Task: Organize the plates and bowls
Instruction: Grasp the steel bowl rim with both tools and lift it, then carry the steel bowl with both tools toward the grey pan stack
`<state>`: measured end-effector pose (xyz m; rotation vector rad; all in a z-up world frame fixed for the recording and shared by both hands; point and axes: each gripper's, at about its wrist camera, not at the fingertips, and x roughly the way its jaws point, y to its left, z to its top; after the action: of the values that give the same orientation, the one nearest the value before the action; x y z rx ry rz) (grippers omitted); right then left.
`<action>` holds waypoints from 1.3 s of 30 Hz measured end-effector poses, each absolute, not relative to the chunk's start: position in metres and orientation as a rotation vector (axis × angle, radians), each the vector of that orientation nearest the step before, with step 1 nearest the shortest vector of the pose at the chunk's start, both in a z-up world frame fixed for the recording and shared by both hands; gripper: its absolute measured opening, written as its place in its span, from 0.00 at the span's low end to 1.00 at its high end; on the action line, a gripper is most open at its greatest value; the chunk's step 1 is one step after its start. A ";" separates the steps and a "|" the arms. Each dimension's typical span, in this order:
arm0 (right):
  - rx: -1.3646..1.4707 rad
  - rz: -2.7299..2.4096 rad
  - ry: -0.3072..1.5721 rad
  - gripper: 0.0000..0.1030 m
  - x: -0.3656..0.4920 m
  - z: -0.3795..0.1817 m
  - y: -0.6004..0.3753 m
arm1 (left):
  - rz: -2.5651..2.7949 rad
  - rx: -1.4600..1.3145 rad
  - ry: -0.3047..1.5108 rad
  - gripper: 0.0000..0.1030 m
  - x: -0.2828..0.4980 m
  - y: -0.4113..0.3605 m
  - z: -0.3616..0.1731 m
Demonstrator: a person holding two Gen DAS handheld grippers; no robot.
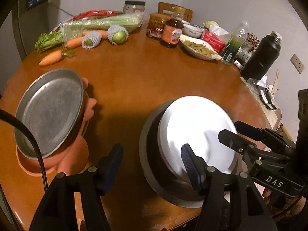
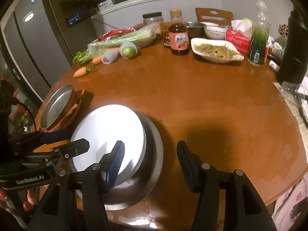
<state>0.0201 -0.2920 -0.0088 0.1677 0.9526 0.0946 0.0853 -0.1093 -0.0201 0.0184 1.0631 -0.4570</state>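
Three carrots [image 1: 51,58], two bottles [image 1: 171,31]

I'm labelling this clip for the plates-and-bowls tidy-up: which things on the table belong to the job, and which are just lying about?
Job: white plate sitting in the steel bowl; metal plate tilted in the orange rack.

Lying about: carrots, celery, sauce bottle, dish of food, tissue pack, black flask.

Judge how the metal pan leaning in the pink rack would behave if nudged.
The metal pan stands tilted on its edge in the pink rack, so a push would probably tip it flat. It looks thin and stiff, likely light. Its smooth, round rim might slide or roll.
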 end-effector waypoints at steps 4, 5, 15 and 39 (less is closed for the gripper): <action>0.188 0.116 0.968 0.57 0.020 -0.015 -0.291 | -0.456 -0.016 1.075 0.68 0.087 -0.105 -0.024; 0.192 0.119 0.970 0.58 0.020 -0.016 -0.291 | -0.459 -0.019 1.079 0.68 0.087 -0.104 -0.025; 0.219 0.157 1.016 0.58 0.022 -0.026 -0.286 | -0.476 0.027 1.115 0.62 0.090 -0.120 -0.035; 0.151 0.188 0.950 0.48 0.028 -0.007 -0.268 | -0.456 0.058 1.066 0.49 0.087 -0.116 -0.016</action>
<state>0.0277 -0.2679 -0.0068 0.1512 0.9500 0.1876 0.0868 -0.1155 -0.0163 0.0580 1.0662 -0.4562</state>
